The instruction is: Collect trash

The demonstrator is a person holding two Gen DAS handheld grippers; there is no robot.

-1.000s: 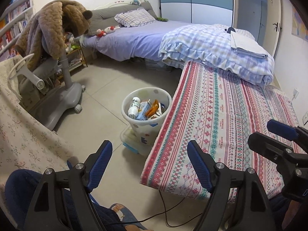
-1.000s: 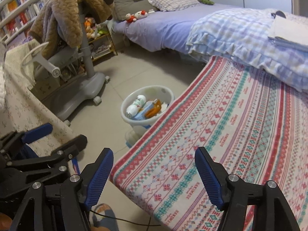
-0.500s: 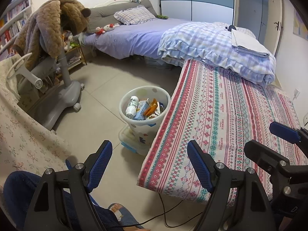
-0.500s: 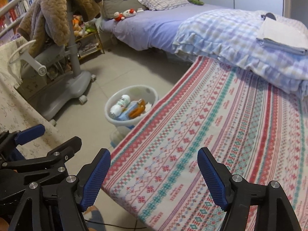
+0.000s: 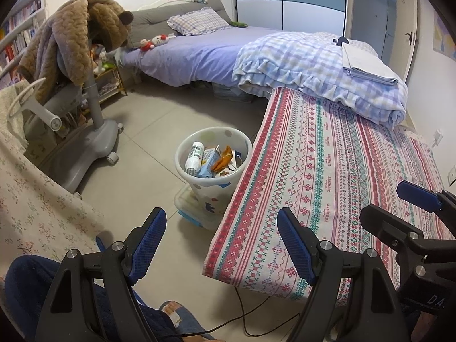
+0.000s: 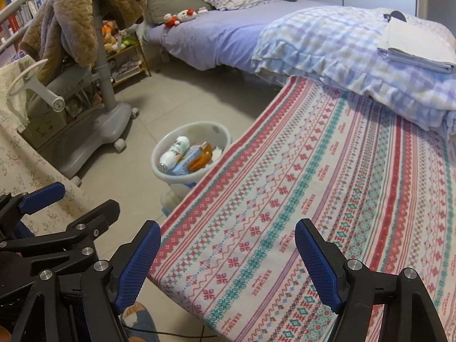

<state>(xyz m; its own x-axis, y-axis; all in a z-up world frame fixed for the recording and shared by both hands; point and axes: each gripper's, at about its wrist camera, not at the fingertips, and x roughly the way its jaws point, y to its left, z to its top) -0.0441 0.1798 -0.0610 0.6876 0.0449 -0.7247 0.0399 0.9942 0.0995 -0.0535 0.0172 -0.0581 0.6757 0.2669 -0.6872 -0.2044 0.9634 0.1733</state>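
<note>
The patterned table cloth (image 6: pixel 327 199) is lying bare, with no litter showing on it. Beside its edge, the white bin (image 5: pixel 212 158) is sitting on the floor, holding a bottle (image 5: pixel 194 155), a carton and an orange wrapper. Collection is looking nearly finished. The left gripper (image 5: pixel 222 245) and right gripper (image 6: pixel 228 265) are hovering with fingers spread, 2 empty tools.

Bin (image 5: pixel 212 182) sits on the floor (image 5: pixel 148 131) just left of the table (image 5: pixel 327 188), bottle (image 5: pixel 193 158) inside, bed (image 5: pixel 199 54) behind.
</note>
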